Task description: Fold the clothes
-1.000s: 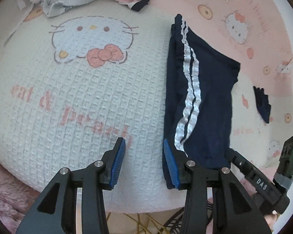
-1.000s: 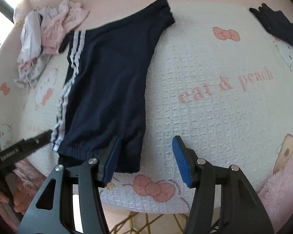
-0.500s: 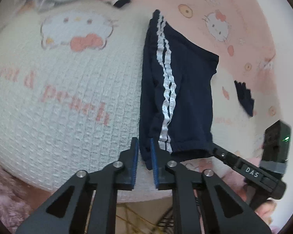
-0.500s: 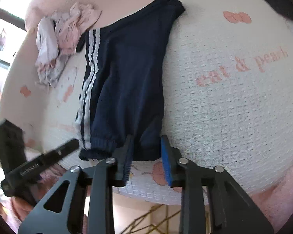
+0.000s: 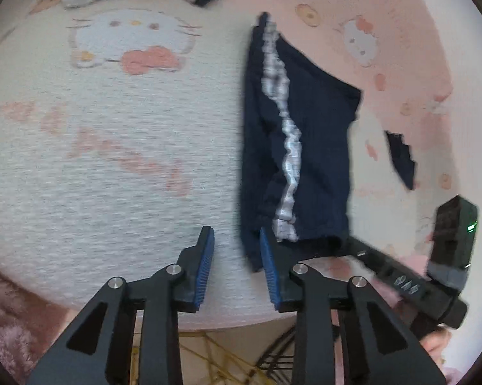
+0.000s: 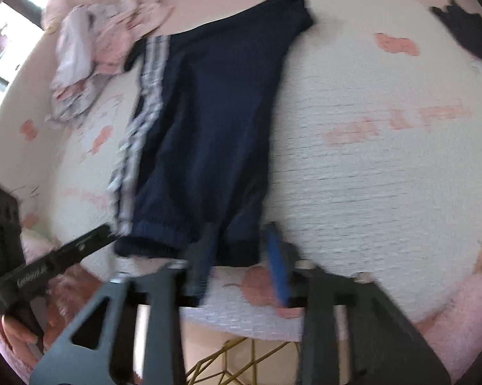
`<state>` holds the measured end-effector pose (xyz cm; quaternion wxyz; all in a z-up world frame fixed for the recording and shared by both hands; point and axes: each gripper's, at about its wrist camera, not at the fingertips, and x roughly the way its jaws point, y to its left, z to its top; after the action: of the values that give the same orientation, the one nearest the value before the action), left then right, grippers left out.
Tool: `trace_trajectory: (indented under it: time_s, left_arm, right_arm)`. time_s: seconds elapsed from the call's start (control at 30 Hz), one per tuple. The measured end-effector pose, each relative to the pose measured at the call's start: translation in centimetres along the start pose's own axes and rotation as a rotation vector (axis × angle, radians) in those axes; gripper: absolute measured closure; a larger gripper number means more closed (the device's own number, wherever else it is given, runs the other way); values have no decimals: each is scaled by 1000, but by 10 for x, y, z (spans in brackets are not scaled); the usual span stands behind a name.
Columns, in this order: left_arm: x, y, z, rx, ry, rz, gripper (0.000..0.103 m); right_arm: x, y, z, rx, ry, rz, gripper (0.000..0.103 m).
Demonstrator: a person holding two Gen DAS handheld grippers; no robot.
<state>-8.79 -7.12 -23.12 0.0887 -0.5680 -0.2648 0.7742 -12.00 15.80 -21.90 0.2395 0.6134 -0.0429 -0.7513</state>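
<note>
Both the left gripper (image 5: 236,268) and right gripper (image 6: 241,260) hang with jaws wide at the hem of navy white-striped shorts (image 5: 305,160) on the cloth-covered tabletop (image 5: 112,160).

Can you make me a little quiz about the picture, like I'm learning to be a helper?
1. True or false: the navy shorts have white stripes running down one side.
2. Pick one. The left hand-held gripper is: A) open, B) shut on the shorts, C) holding a cup.
3. What colour are the pads on the right hand-held gripper?

Key: 1 true; 2 A; 3 blue.
</note>
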Motion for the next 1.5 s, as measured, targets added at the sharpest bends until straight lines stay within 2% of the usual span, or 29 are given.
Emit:
trace_trajectory:
  time_s: [0.03, 0.13, 0.33, 0.57, 0.67, 0.73, 0.83, 0.93, 1.1, 1.13, 1.2, 1.23, 1.27, 1.33, 1.4, 1.43, 1.47, 1.5]
  left_arm:
    - [3, -4, -1, 13, 4, 7, 89]
    - [8, -15, -4, 57, 11, 52, 90]
    - [4, -20, -6, 74, 41, 50, 92]
    - [-1, -17, -23, 131, 91, 84, 92]
    - [-3, -9, -20, 68, 98, 43, 91]
    - [-16, 2, -14, 14, 58, 9, 91]
    - [-36, 15, -4, -72, -20, -48, 90]
    - [-41, 24, -1, -132, -53, -67, 89]
    - [-33, 9, -2, -57, -28, -50, 89]
    - [-32, 5, -3, -34, -28, -47, 88]
    - [-28, -5, -4, 12, -28, -40, 78]
    - [-26, -10, -4, 35, -28, -37, 64]
    - [-24, -15, -4, 58, -28, -34, 60]
    - [-21, -25, -5, 104, -28, -27, 60]
    - [-17, -34, -6, 151, -29, -21, 64]
    - [-15, -39, -7, 174, -29, -17, 80]
    - [-15, -42, -7, 189, -31, -9, 89]
    - [-17, -42, -8, 196, -35, 7, 91]
  right_arm:
    - [0, 3, -1, -16, 1, 1, 80]
    - [-3, 2, -3, -15, 14, 26, 83]
    - [-5, -3, -8, 22, 36, 63, 85]
    - [-21, -1, -30, -23, 51, 51, 85]
    - [-22, -4, -28, -10, 47, 42, 83]
    - [-27, -10, -26, 18, 37, 59, 81]
    - [-44, -23, -18, 61, -28, 57, 80]
    - [-57, -36, -9, 97, -84, 43, 76]
    - [-52, -34, -7, 86, -79, 50, 76]
    - [-50, -30, -8, 68, -72, 52, 76]
    - [-45, -22, -9, 33, -60, 57, 75]
    - [-42, -18, -9, 15, -55, 61, 71]
    - [-39, -16, -10, 6, -48, 56, 69]
    - [-32, -14, -10, -4, -32, 39, 68]
    - [-25, -13, -11, -13, -17, 21, 68]
    - [-21, -12, -11, -18, -9, 13, 68]
    - [-18, -11, -11, -23, -2, 4, 68]
    - [-14, -10, -11, -27, 6, -5, 68]
